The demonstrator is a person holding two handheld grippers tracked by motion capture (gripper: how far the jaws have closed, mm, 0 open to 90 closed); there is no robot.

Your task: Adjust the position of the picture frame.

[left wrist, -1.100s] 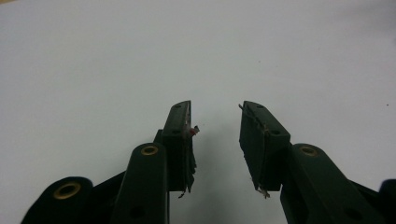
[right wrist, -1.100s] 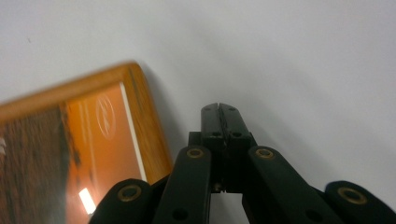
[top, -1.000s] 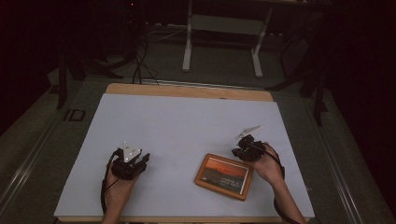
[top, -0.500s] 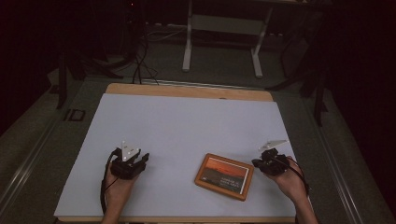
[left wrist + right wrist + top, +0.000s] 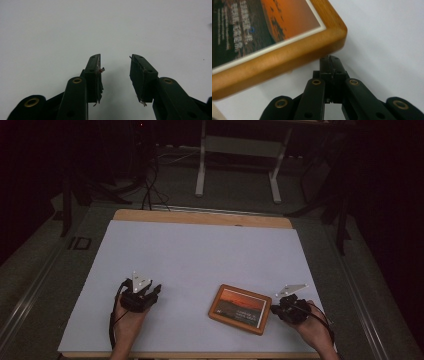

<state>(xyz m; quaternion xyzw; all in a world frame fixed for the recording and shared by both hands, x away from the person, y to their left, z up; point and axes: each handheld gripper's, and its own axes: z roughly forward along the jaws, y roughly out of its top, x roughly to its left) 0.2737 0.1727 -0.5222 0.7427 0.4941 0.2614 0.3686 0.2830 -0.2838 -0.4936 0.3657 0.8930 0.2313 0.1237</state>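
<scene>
— What's the setting?
— A white-covered table [image 5: 200, 255] in a dark room, "ID" marked on the floor at its left.
— Leftmost?
— The left gripper [image 5: 141, 296], jaws partly open over bare white, nothing between them.
— Then?
— The wooden picture frame [image 5: 240, 308], flat near the front edge (sunset photo; its white lettering is too blurred to read).
— And right?
— The right gripper [image 5: 286, 310], jaws closed on nothing, tips just beside the frame's corner.
</scene>
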